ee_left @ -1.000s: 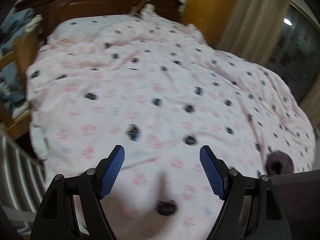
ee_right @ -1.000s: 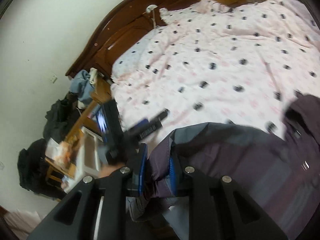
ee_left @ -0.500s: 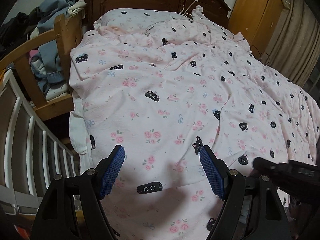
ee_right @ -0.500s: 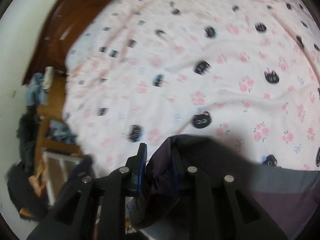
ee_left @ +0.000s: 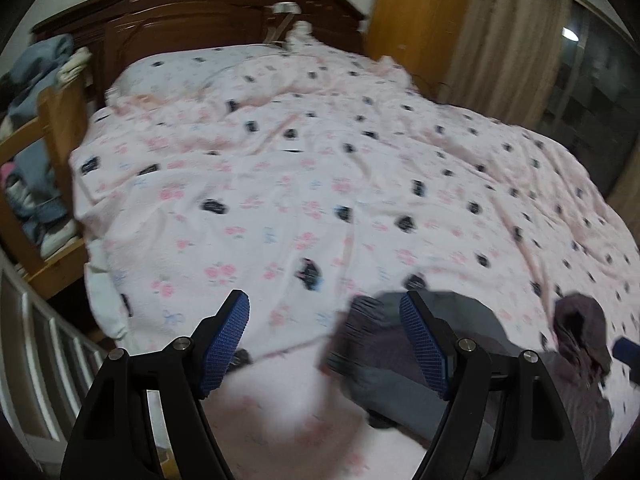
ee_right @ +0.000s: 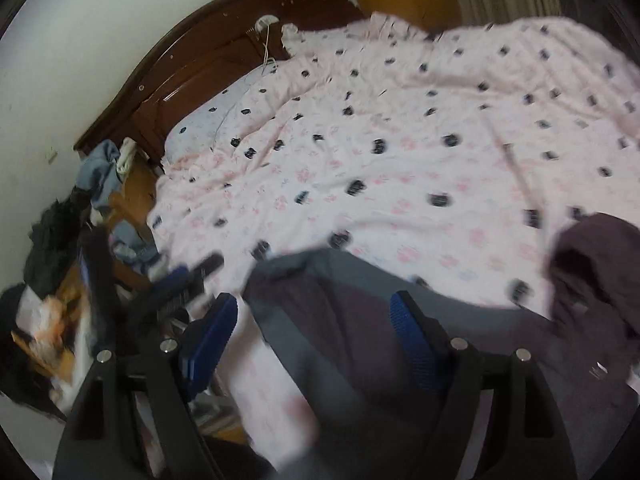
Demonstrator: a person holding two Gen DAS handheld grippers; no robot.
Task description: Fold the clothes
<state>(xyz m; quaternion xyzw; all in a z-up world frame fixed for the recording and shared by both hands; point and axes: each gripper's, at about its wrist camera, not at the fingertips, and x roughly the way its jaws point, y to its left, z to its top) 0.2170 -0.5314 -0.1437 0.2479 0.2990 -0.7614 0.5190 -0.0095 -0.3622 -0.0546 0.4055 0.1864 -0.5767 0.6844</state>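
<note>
A dark purple and grey garment point(ee_right: 352, 320) lies spread on the near edge of the pink cat-print quilt point(ee_right: 400, 152). One bunched purple end point(ee_right: 596, 264) rests to the right. My right gripper point(ee_right: 314, 304) hovers just over the garment. Its jaws are opening and the blue pads stand clear of the cloth. In the left wrist view the same garment point(ee_left: 480, 320) sits at the lower right, partly behind the right finger. My left gripper point(ee_left: 324, 304) is open over the quilt point(ee_left: 320, 180) with nothing between its pads.
A dark wooden headboard point(ee_left: 200, 8) closes the far end of the bed. A wooden chair with piled clothes point(ee_left: 36, 120) and a white railing point(ee_left: 36, 344) stand to the left. A wardrobe point(ee_left: 416, 12) and curtain point(ee_left: 516, 28) stand at the far right.
The right jaws have gone from shut on the purple garment to wide apart, and the garment now lies on the quilt. Both views have swung across the bed.
</note>
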